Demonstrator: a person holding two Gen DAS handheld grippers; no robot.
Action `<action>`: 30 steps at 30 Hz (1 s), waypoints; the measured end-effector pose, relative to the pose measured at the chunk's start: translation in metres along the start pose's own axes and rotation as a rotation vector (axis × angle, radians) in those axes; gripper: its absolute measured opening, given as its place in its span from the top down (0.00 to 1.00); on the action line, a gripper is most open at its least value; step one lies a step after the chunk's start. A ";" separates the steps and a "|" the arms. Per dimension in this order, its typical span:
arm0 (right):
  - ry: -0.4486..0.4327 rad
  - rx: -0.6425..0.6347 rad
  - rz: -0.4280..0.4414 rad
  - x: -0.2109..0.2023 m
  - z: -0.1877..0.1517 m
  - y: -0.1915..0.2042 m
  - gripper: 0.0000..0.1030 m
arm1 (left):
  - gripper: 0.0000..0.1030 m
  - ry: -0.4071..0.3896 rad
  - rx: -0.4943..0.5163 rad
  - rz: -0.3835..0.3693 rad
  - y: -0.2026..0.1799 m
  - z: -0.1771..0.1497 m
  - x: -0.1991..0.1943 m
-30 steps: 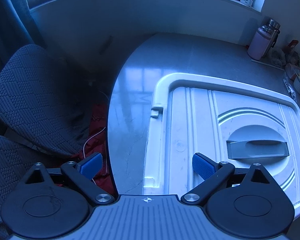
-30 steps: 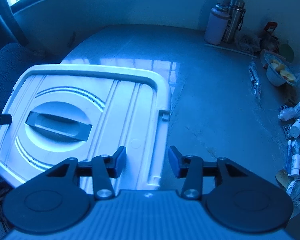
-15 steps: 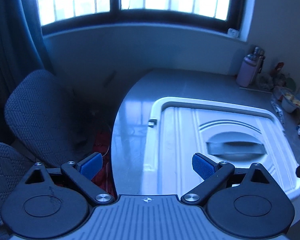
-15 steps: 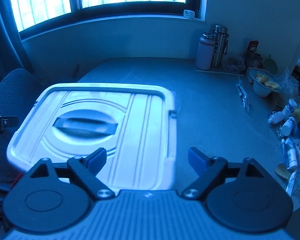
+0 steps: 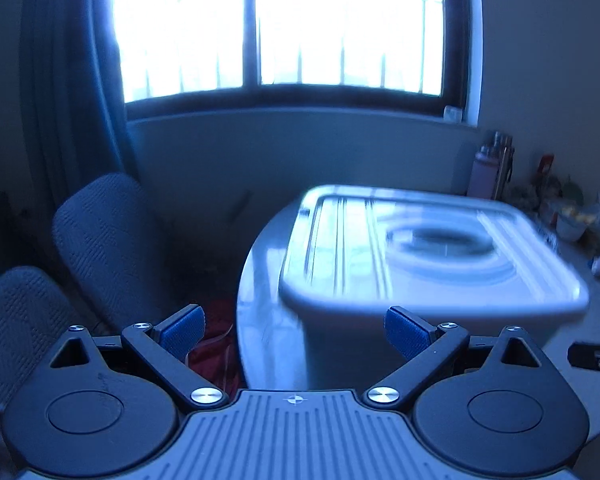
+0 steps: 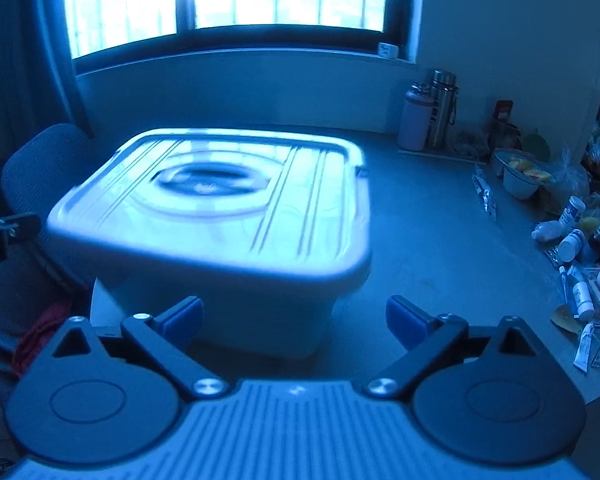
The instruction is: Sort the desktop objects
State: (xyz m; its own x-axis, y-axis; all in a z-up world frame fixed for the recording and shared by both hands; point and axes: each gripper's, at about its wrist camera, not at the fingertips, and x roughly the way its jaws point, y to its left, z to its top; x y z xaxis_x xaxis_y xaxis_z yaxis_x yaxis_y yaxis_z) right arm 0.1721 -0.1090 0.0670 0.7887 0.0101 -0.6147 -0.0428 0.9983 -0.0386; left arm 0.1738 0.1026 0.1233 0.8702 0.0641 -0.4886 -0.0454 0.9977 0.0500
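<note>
**Both grippers empty, box lid on, clutter unsorted**

Left gripper (image 5: pixel 294 330) and right gripper (image 6: pixel 294 320) hover low in front of the white storage box (image 6: pixel 220 220); jaws apart on both, holding nothing. Box sits lidded on the bench (image 6: pixel 440 240), left side. Small bottles and tubes (image 6: pixel 580 264) are piled at the right edge, well apart from it. Frames are blurred (lid latch probably shut, can't confirm). Risk: prying one-sided could shove the box toward the bench edge.

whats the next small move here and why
Probably bring both open grippers, left gripper and right gripper, in to the storage box and lift its lid: the lid is on, neither holds anything, and the loose bottles and tubes need somewhere to go.
</note>
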 end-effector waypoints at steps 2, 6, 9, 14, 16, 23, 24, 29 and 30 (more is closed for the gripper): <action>-0.002 0.006 0.009 -0.002 -0.017 0.006 0.05 | 0.05 0.001 -0.014 0.008 -0.003 -0.019 -0.006; -0.036 0.034 0.010 -0.010 -0.046 0.015 0.05 | 0.05 0.008 -0.003 0.033 -0.008 -0.051 -0.018; -0.088 0.022 -0.029 -0.014 -0.066 0.020 0.05 | 0.05 -0.017 0.020 0.065 -0.012 -0.072 -0.027; -0.100 0.119 -0.050 -0.014 -0.088 0.017 0.05 | 0.05 -0.029 0.062 0.082 -0.020 -0.100 -0.033; -0.111 0.127 -0.046 -0.013 -0.098 0.018 0.05 | 0.05 -0.043 0.072 0.073 -0.022 -0.109 -0.034; -0.175 0.136 -0.049 -0.012 -0.122 0.024 0.05 | 0.05 -0.067 0.106 0.059 -0.029 -0.130 -0.027; -0.182 0.131 -0.049 -0.012 -0.125 0.025 0.05 | 0.05 -0.068 0.108 0.063 -0.030 -0.131 -0.026; -0.183 0.117 -0.032 -0.010 -0.131 0.028 0.05 | 0.05 -0.054 0.082 0.060 -0.026 -0.139 -0.021; -0.180 0.110 -0.035 -0.010 -0.132 0.029 0.05 | 0.05 -0.051 0.077 0.058 -0.026 -0.140 -0.021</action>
State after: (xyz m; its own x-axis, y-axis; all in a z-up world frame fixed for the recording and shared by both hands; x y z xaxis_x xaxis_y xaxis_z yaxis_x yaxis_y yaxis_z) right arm 0.0825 -0.0879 -0.0318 0.8856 -0.0244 -0.4637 0.0458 0.9983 0.0349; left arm 0.0882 0.0786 0.0104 0.8913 0.1183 -0.4377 -0.0599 0.9876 0.1449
